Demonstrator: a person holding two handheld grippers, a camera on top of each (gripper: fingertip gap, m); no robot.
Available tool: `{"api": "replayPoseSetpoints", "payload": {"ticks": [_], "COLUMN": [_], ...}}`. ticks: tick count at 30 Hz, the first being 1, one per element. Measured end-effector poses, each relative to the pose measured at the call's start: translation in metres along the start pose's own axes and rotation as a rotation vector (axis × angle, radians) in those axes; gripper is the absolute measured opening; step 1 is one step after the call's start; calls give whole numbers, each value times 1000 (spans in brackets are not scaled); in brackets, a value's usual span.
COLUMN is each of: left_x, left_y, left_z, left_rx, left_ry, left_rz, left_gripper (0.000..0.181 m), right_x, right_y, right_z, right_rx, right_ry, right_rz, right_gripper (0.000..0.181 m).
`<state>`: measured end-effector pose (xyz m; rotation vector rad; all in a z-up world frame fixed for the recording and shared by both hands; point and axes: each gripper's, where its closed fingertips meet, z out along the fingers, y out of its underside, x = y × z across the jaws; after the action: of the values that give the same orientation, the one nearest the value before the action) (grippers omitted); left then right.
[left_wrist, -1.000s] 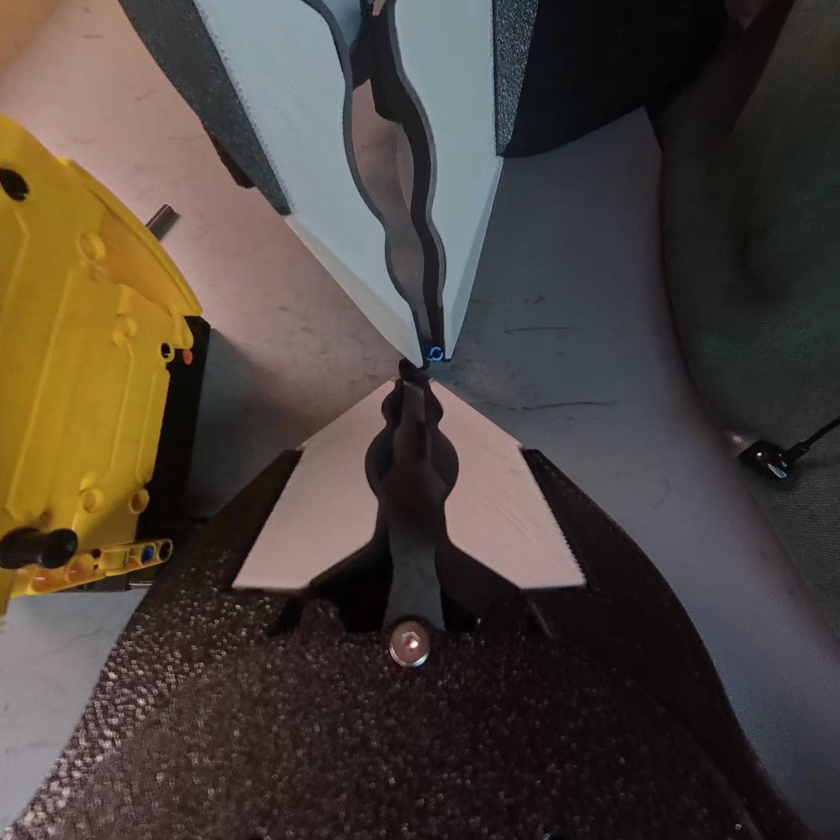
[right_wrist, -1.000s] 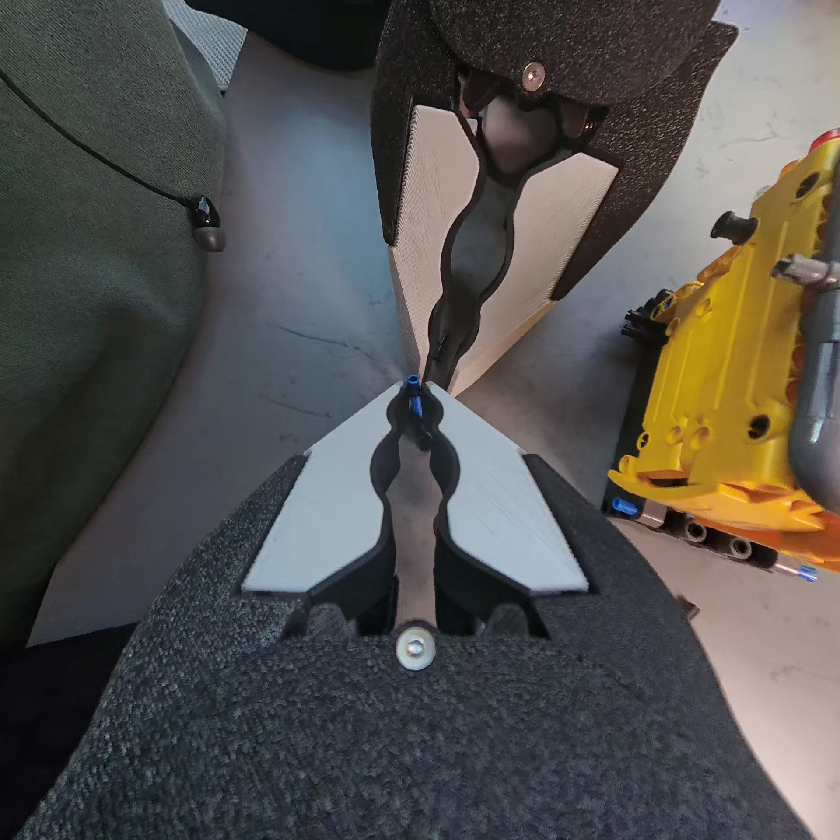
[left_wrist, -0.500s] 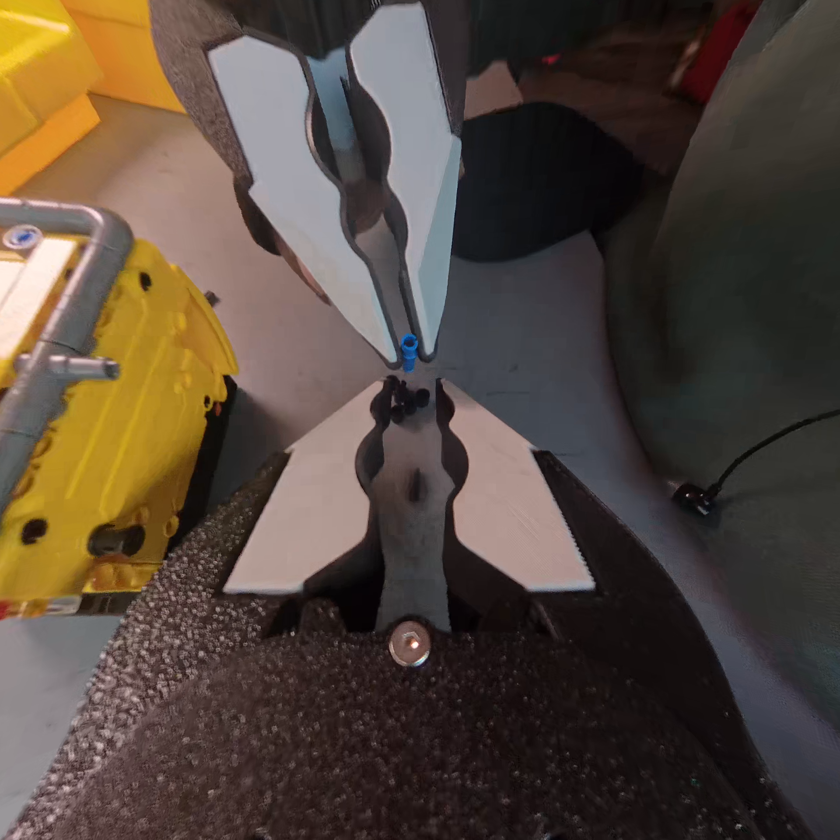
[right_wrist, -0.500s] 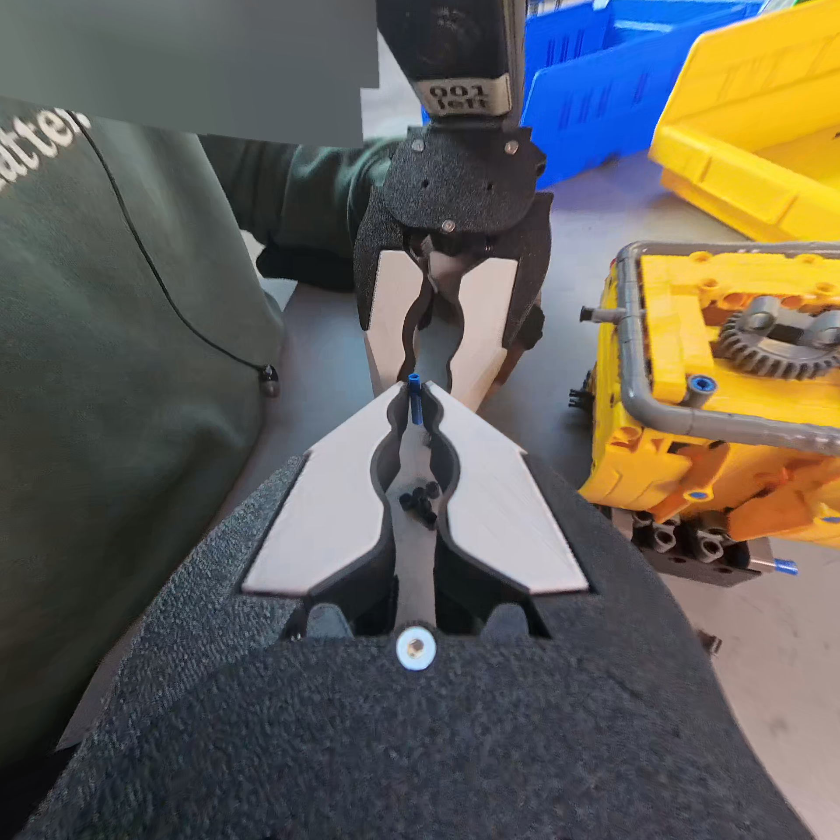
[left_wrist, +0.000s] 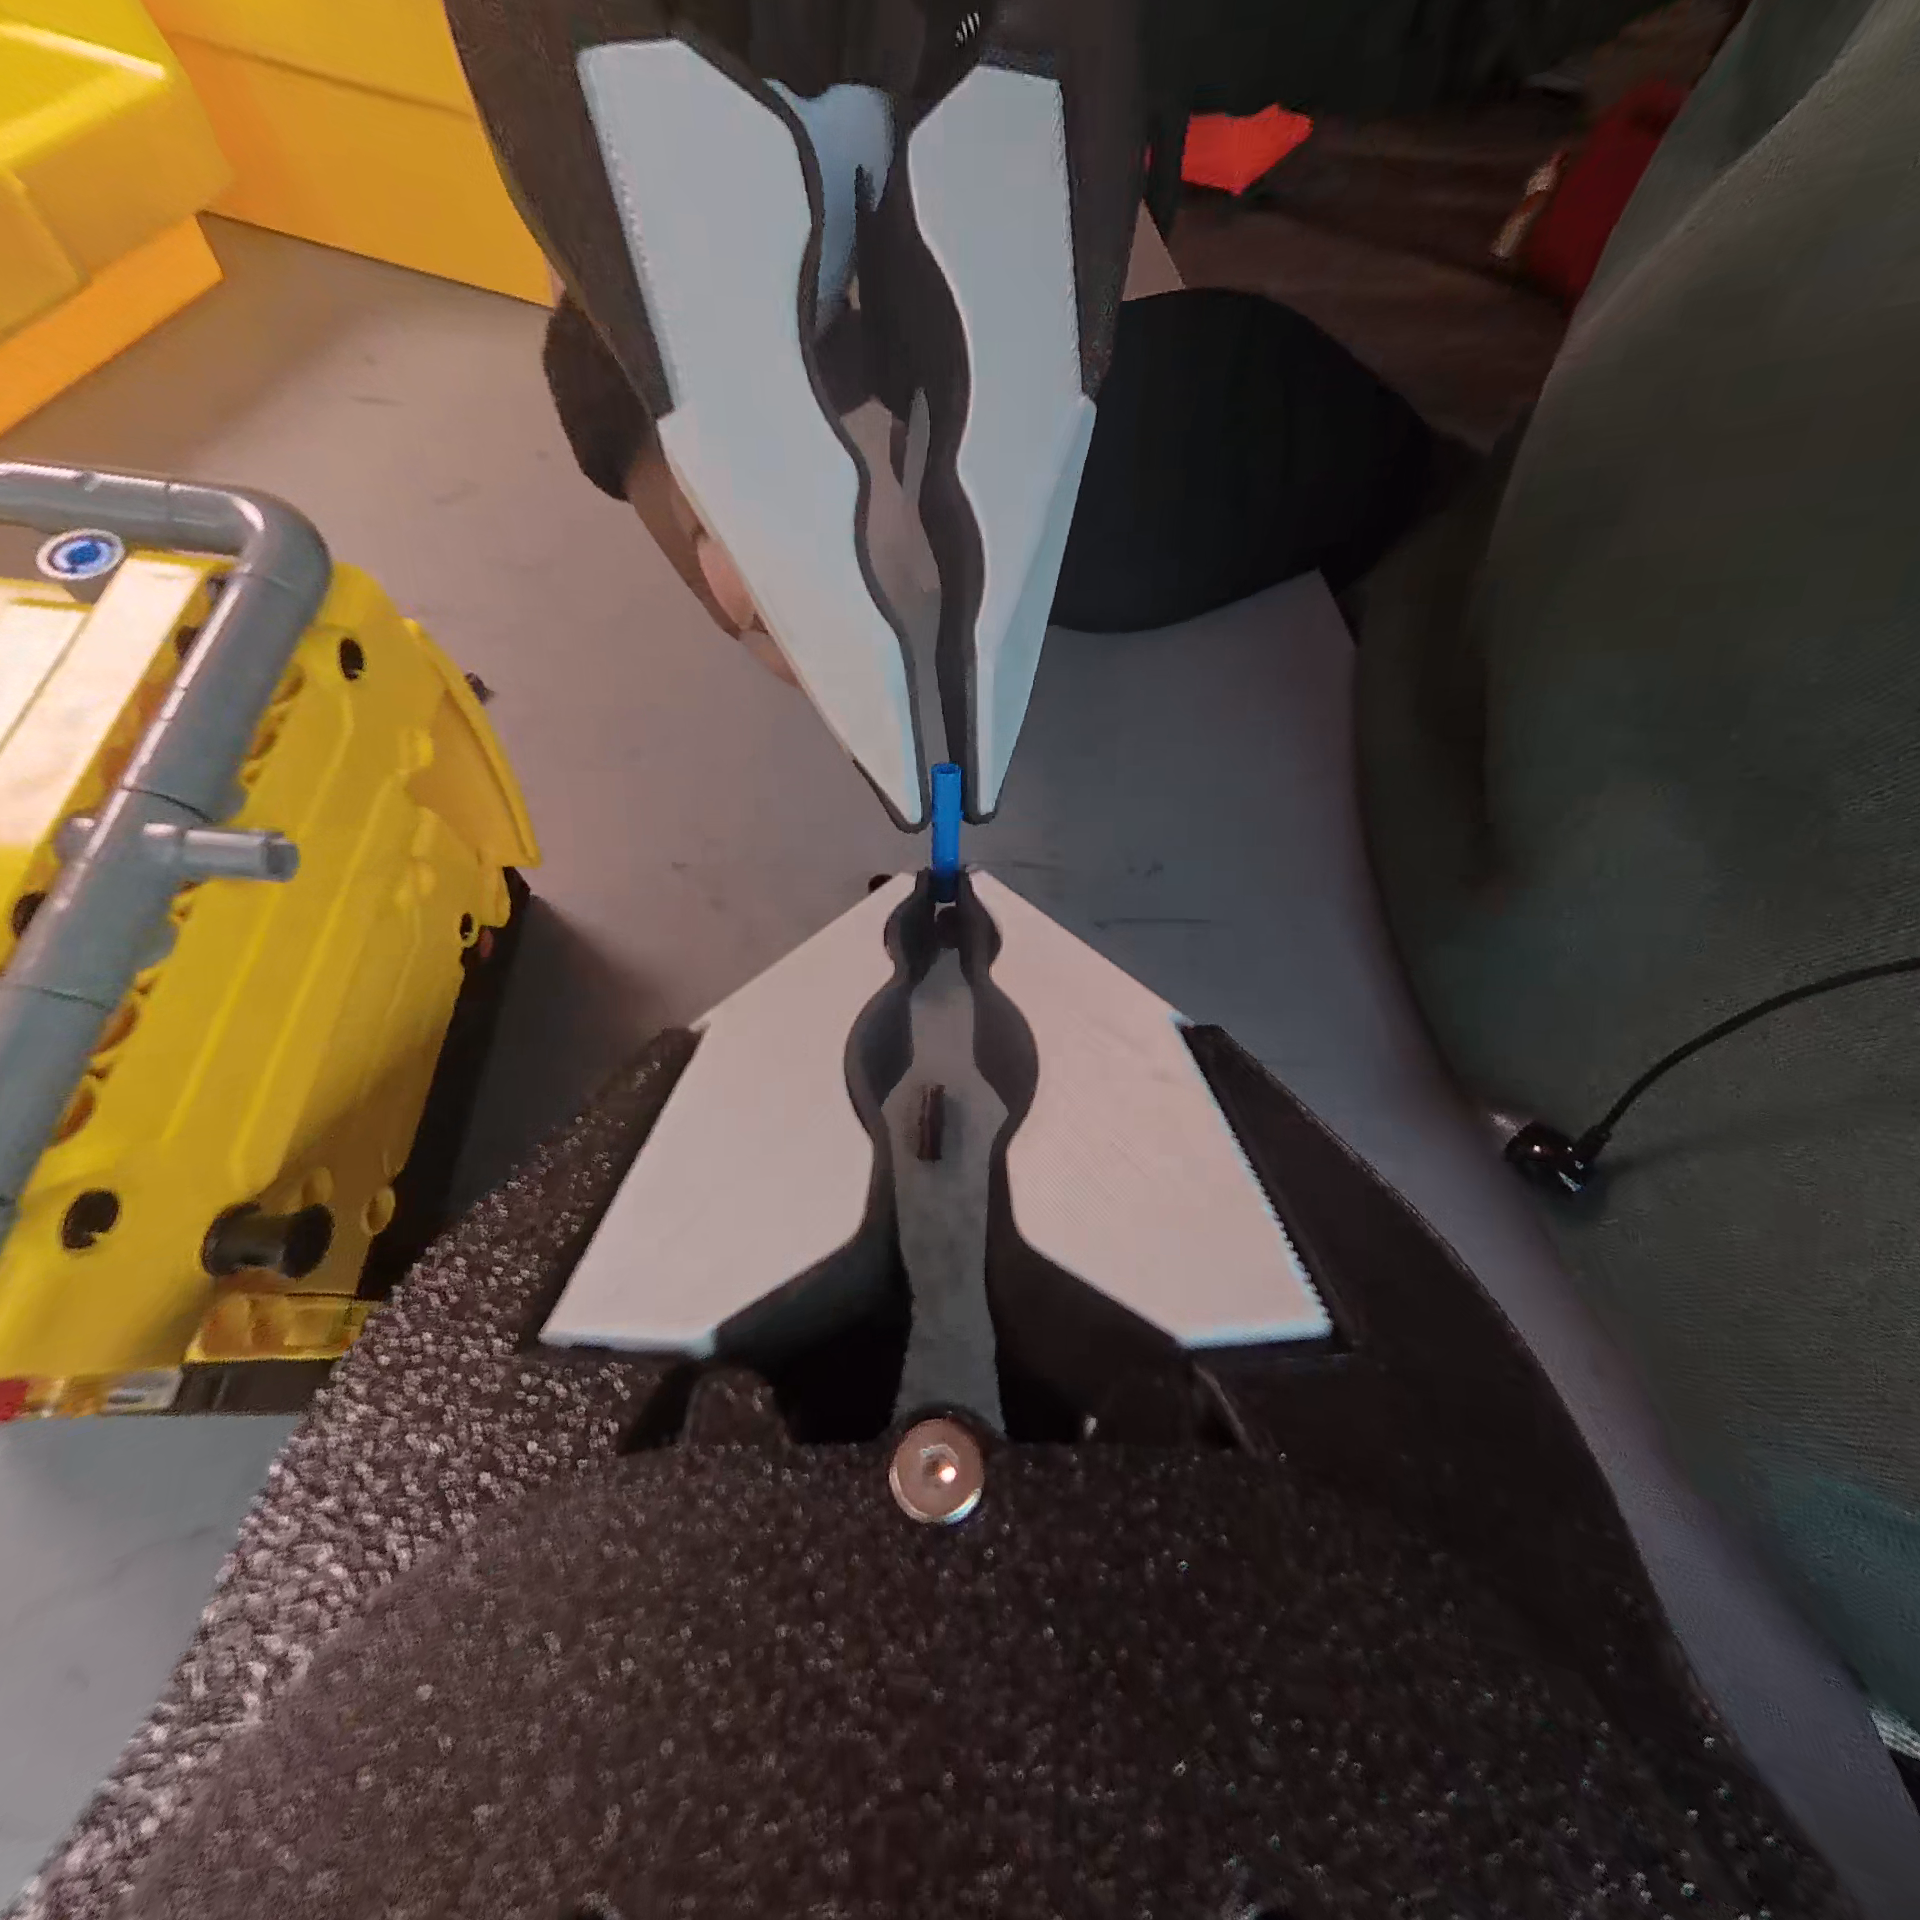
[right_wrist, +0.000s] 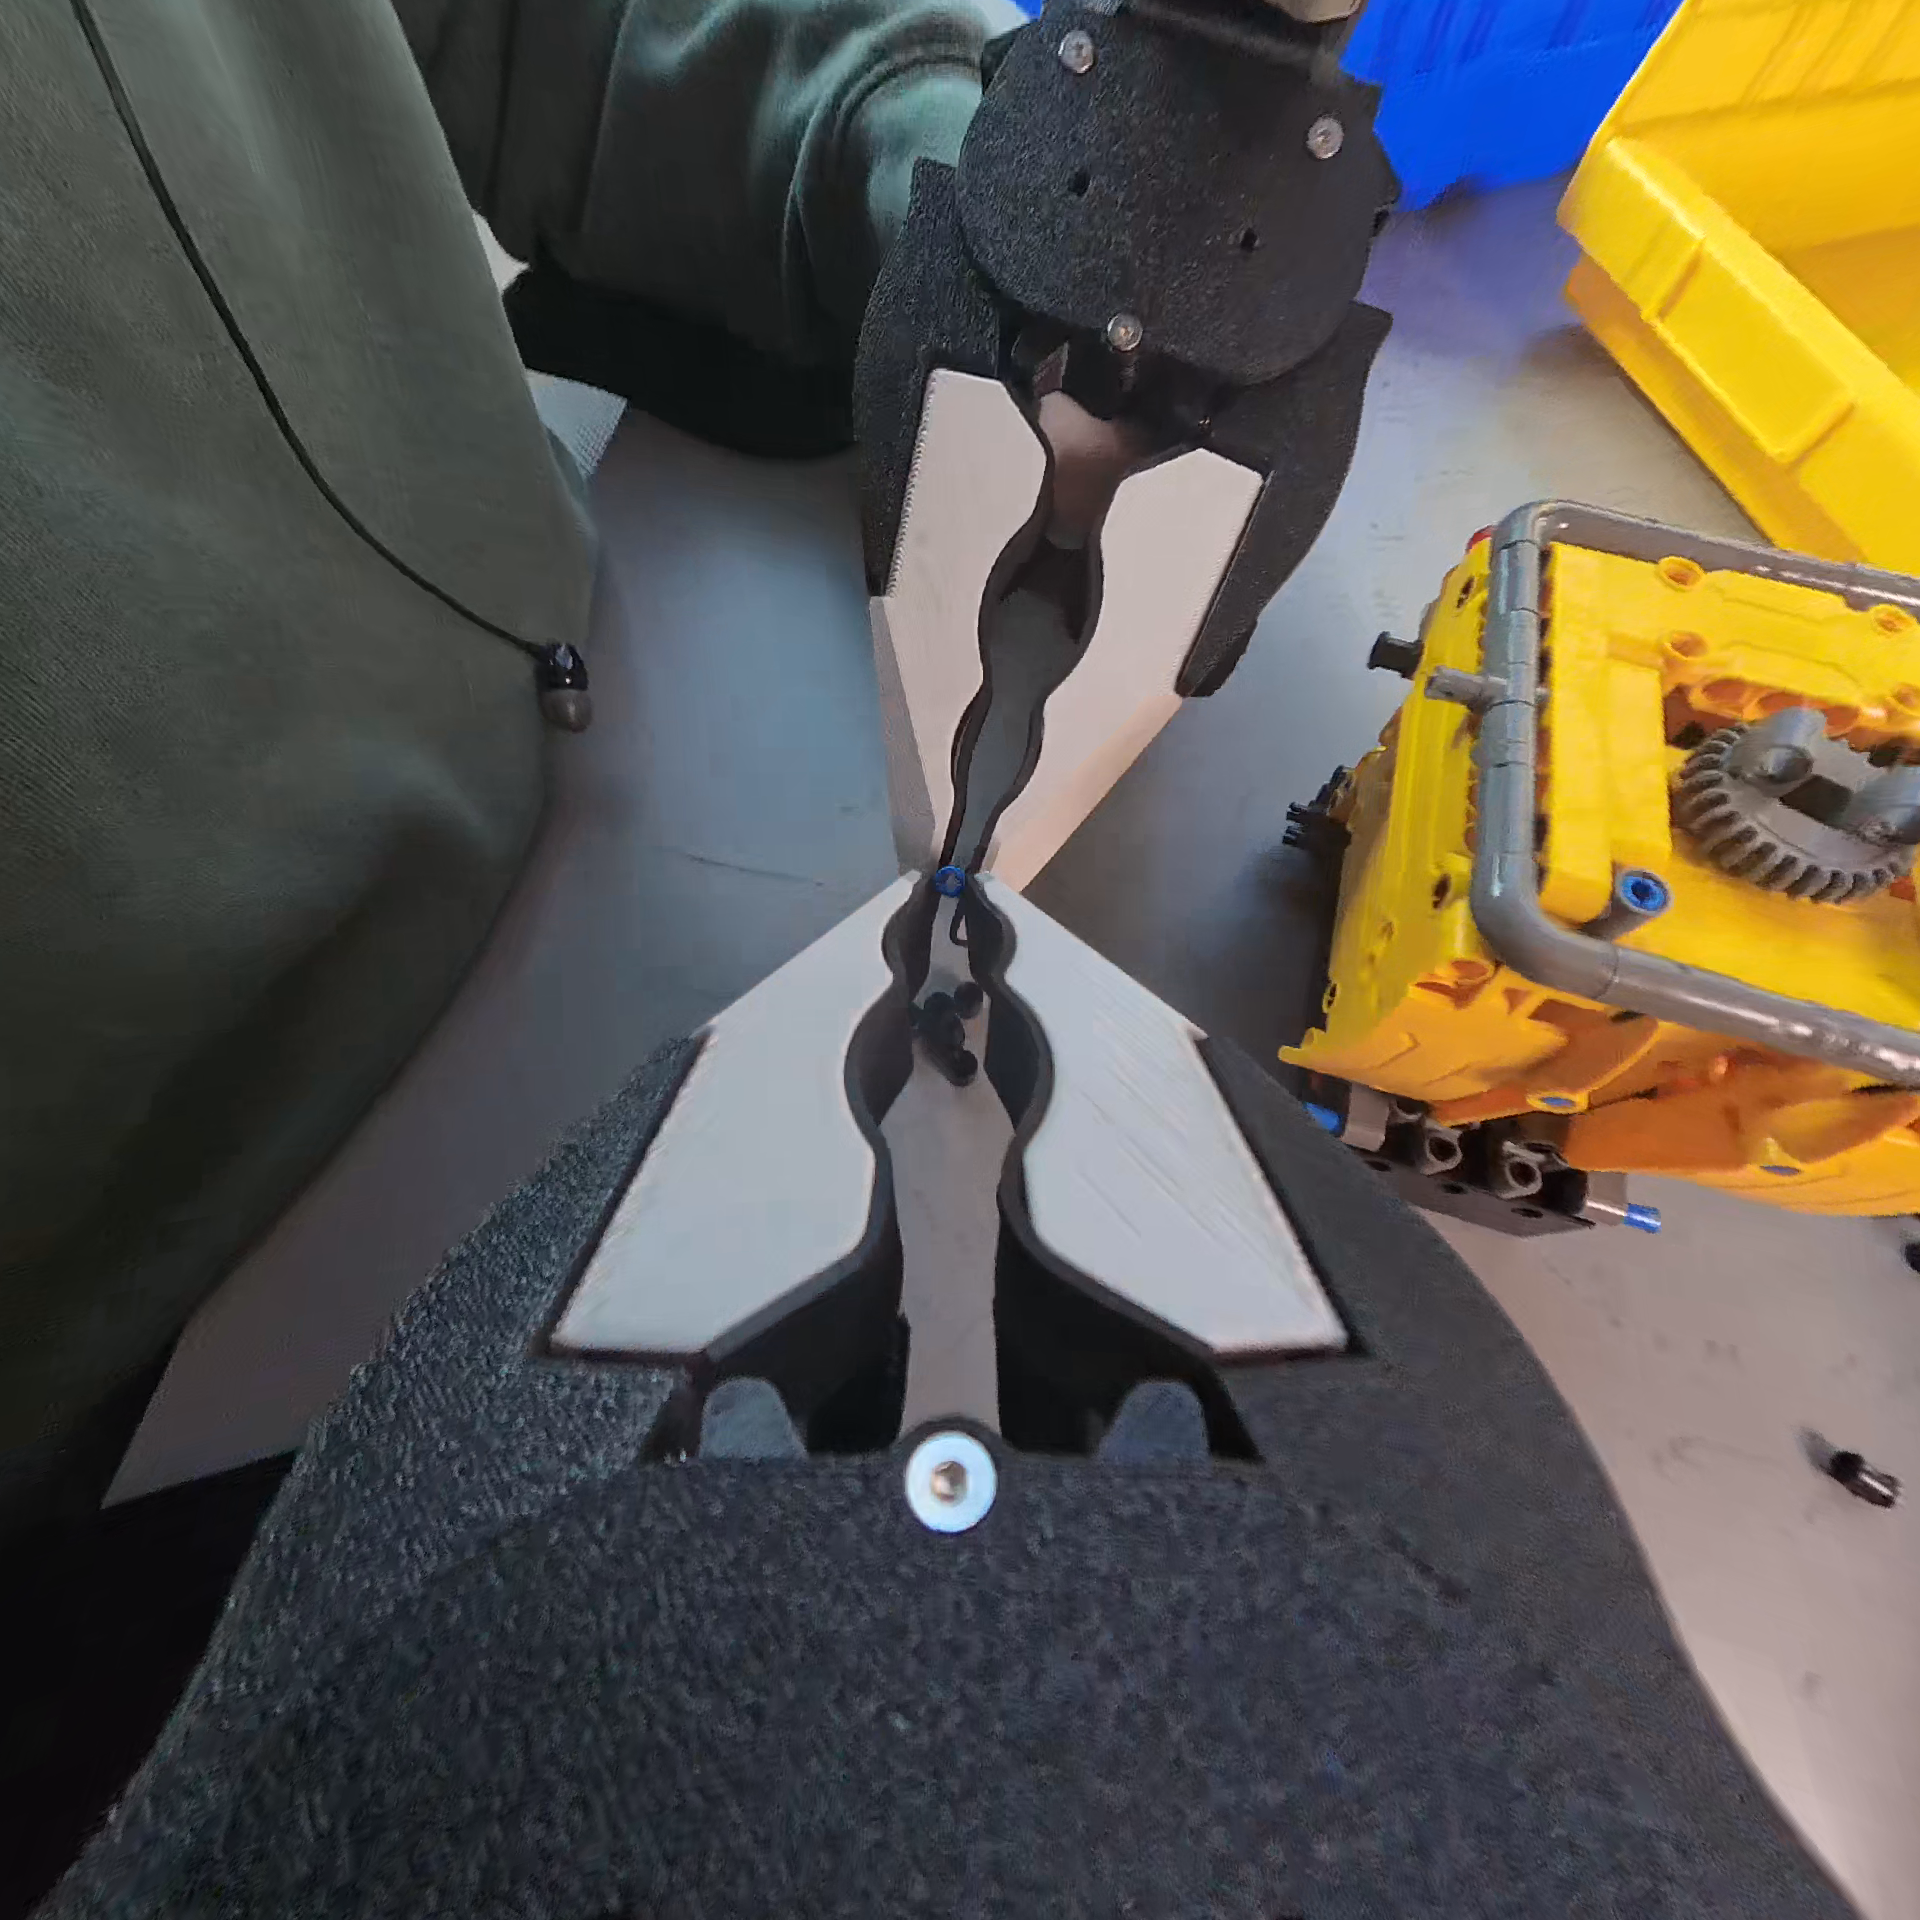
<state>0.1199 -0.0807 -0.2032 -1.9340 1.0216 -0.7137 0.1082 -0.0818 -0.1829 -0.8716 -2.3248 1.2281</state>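
Right gripper (left_wrist: 943, 821) pinches a small blue pin (left_wrist: 944, 818) at its tips; left gripper (left_wrist: 943, 891) meets it tip to tip, tips closed on the pin's other end plus a small black part, hard to make out. Left of the pin: a yellow toy-brick model (left_wrist: 239, 935) with a grey tube frame, cut off, on the grey worktop (left_wrist: 665, 790). Yellow bins (right_wrist: 1756, 260) beyond, contents hidden.

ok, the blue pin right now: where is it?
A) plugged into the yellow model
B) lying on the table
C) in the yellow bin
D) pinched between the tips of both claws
D: in the left wrist view the blue pin spans from the right claw tips above to the left claw tips below, clear of the table and the yellow model.
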Motion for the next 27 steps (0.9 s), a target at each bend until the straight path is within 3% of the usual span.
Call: {"api": "replayPoseSetpoints", "payload": {"ticks": [8, 21, 27], "left_x": [0, 1, -9], "left_y": [6, 10, 22], "left_z": [2, 3, 5], "left_rx": [-33, -55, -119], "left_ry": [-1, 0, -52], "left_rz": [5, 0, 41], "left_gripper": [2, 3, 12], "right_x": [-1, -1, -2], "right_y": [8, 7, 24], "right_z": [4, 8, 7], "right_rx": [-154, -234, -425], "right_ry": [-22, -61, -110], "right_rz": [-80, -131, -173], "right_gripper": [5, 4, 4]}}
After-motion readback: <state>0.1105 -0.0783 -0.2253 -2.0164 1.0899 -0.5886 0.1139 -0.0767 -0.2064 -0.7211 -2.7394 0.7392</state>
